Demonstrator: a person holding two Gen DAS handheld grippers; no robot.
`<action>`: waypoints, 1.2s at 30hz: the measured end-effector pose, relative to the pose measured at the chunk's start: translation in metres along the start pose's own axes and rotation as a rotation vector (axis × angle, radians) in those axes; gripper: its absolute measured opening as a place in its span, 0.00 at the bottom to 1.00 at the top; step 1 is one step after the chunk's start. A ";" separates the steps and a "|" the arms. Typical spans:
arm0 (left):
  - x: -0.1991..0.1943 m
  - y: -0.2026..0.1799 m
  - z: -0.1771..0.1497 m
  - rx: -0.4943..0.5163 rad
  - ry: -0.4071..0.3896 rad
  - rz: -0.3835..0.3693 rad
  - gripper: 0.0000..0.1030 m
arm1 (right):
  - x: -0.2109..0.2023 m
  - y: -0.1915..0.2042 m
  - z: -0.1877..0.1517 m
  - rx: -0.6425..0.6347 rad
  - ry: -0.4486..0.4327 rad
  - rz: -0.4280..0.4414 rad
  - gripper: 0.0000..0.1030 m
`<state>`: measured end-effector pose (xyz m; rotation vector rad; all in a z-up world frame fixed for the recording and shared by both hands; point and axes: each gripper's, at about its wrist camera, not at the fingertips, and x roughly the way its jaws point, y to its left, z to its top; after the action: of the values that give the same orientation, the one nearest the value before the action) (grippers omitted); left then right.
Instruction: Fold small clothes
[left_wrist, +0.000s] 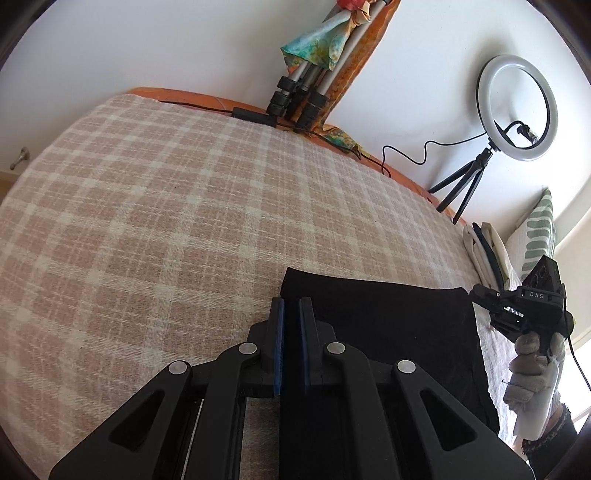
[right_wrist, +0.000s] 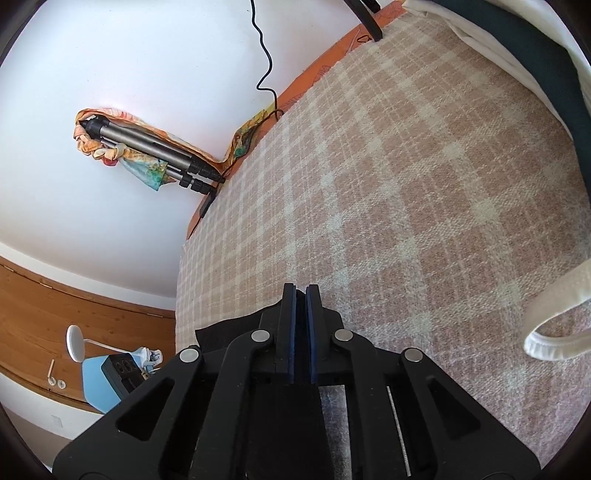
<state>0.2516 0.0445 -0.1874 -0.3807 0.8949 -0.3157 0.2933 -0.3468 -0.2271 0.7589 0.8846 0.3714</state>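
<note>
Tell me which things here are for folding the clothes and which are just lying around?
For the job: black cloth, left gripper, right gripper, plaid blanket underneath.

Just lying about: ring light, folded tripod, patterned pillow, white garment, desk lamp.

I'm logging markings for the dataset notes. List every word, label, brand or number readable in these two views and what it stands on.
"DAS": white letters on the black body of the right gripper, seen from the left wrist view.
Small white marks lower on that same gripper body: too small to read.
The black box with round sockets on the light blue stand, right wrist view: no legible text.
Nothing else carries writing.
</note>
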 end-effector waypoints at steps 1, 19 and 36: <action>-0.005 0.003 0.002 -0.011 -0.010 -0.002 0.06 | -0.005 0.000 -0.004 -0.012 0.008 -0.003 0.06; -0.011 0.027 -0.005 -0.153 0.100 -0.141 0.47 | -0.053 -0.007 -0.122 -0.140 0.160 -0.011 0.51; 0.027 0.010 0.012 -0.157 0.122 -0.231 0.47 | -0.031 -0.007 -0.134 -0.067 0.192 0.139 0.51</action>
<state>0.2778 0.0446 -0.2036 -0.6178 1.0001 -0.4866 0.1672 -0.3110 -0.2682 0.7328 0.9964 0.6023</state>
